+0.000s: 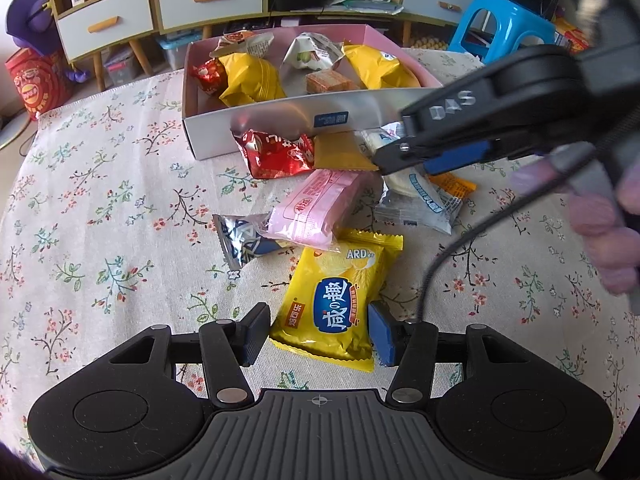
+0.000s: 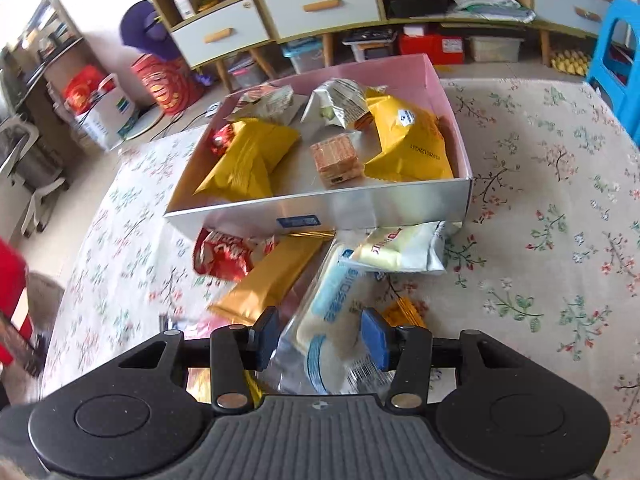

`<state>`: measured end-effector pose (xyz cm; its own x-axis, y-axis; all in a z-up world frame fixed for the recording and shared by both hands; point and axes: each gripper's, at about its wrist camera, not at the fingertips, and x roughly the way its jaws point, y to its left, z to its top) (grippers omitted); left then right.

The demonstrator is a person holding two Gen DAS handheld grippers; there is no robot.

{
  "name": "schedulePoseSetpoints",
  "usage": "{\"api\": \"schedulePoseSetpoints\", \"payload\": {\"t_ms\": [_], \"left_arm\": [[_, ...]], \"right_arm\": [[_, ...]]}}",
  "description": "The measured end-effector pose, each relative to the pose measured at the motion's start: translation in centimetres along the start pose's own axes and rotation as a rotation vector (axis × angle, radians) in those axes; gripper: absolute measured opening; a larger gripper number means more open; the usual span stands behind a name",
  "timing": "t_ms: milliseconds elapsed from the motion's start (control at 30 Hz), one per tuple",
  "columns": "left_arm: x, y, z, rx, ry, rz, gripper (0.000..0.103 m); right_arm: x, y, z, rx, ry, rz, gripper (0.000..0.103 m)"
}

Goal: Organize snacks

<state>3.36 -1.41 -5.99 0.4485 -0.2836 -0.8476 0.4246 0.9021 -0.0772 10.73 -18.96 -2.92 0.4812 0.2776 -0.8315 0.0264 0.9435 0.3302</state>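
Observation:
My left gripper (image 1: 318,332) is shut on a yellow snack packet (image 1: 332,300), one pad on each long side, just above the flowered tablecloth. My right gripper (image 2: 320,336) straddles a white-and-blue cracker packet (image 2: 332,312) that lies in the loose pile. Its pads sit close to the packet's sides, and the packet looks blurred while the fingers are sharp. In the left wrist view the right gripper (image 1: 384,160) hangs over that packet (image 1: 420,200), in front of the pink-lined box (image 1: 208,136). The box (image 2: 360,208) holds yellow bags, a wafer block and other packets.
Loose snacks lie before the box: a red packet (image 1: 276,152), a pink one (image 1: 312,208), a silver-blue one (image 1: 240,240), a gold bar (image 2: 272,276) and a pale packet (image 2: 400,248). A person's hand (image 1: 608,232) holds the right gripper. A blue stool (image 1: 500,28) and cabinets stand behind.

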Motion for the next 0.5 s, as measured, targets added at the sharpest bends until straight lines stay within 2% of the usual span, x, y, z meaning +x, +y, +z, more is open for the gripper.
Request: {"api": "schedulePoseSetpoints", "payload": {"t_ms": [167, 200, 233, 267, 500], "left_arm": [[0.1, 0.0, 0.0, -0.001, 0.002, 0.000, 0.051], [0.1, 0.0, 0.0, -0.001, 0.002, 0.000, 0.051], [0.1, 0.0, 0.0, -0.002, 0.002, -0.001, 0.051], [0.1, 0.0, 0.0, -0.005, 0.002, -0.001, 0.052], [0.3, 0.5, 0.1, -0.021, -0.002, -0.014, 0.054]], "right_arm": [[1.1, -0.2, -0.1, 0.007, 0.001, -0.028, 0.038], [1.2, -0.1, -0.1, -0.002, 0.005, -0.034, 0.036], [1.2, -0.2, -0.1, -0.012, 0.010, -0.038, 0.030], [1.2, -0.1, -0.2, -0.025, 0.017, -0.043, 0.027], [-0.3, -0.3, -0.6, -0.083, 0.065, -0.038, 0.018]]}}
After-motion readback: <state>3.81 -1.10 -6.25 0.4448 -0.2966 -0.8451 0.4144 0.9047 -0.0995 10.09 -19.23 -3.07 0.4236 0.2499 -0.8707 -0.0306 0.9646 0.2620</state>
